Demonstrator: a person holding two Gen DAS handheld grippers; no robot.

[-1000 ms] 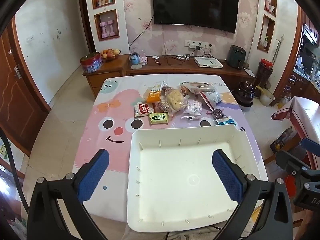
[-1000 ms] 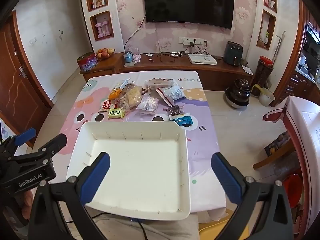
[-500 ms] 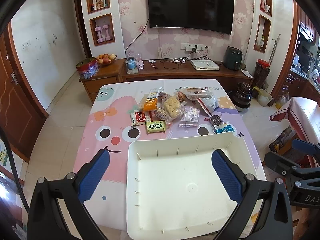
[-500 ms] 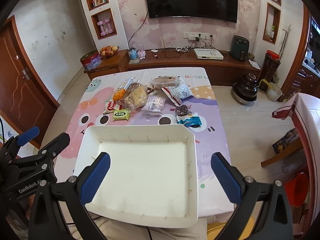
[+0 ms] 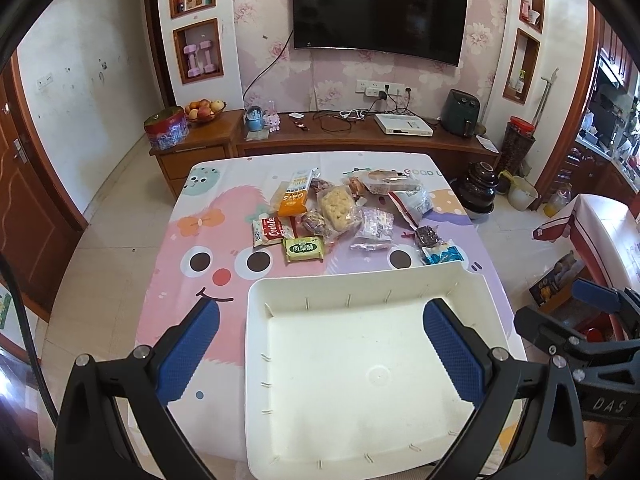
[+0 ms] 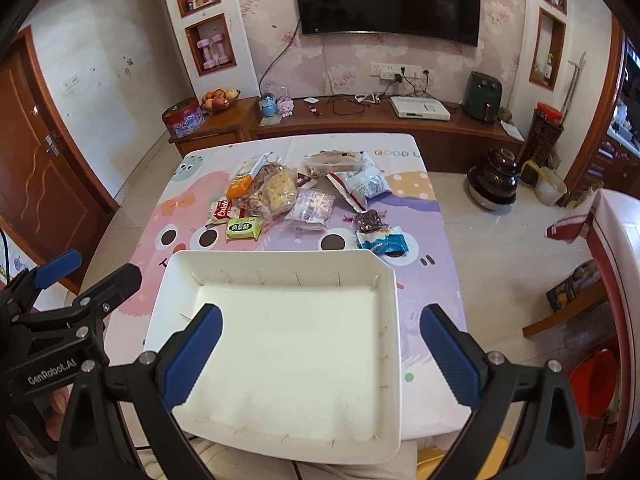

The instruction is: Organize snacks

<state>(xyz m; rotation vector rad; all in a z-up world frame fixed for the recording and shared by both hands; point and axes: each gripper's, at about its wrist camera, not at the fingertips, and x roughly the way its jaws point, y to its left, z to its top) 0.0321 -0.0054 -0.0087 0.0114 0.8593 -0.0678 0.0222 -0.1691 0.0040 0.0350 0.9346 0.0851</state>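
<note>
A white empty tray (image 5: 360, 280) sits at the table's near edge; it also shows in the right wrist view (image 6: 276, 258). Beyond it lies a pile of snack packets: a green packet (image 5: 303, 249), a red-and-white cookie packet (image 5: 269, 232), an orange packet (image 5: 294, 194), a clear cracker bag (image 5: 338, 208), a blue packet (image 5: 442, 256) (image 6: 384, 242). My left gripper (image 5: 320, 354) is open and empty above the tray's left part. My right gripper (image 6: 320, 354) is open and empty above the tray's right part.
The table wears a pink and purple cartoon cloth (image 5: 208, 240). A wooden TV cabinet (image 5: 360, 140) stands behind it, a wooden door (image 5: 24, 208) at the left. A dark pot (image 5: 482, 188) sits on the floor at the right.
Both grippers have risen and tilted a little, so the table and tray sit lower in both views. Nothing on the table has moved.
</note>
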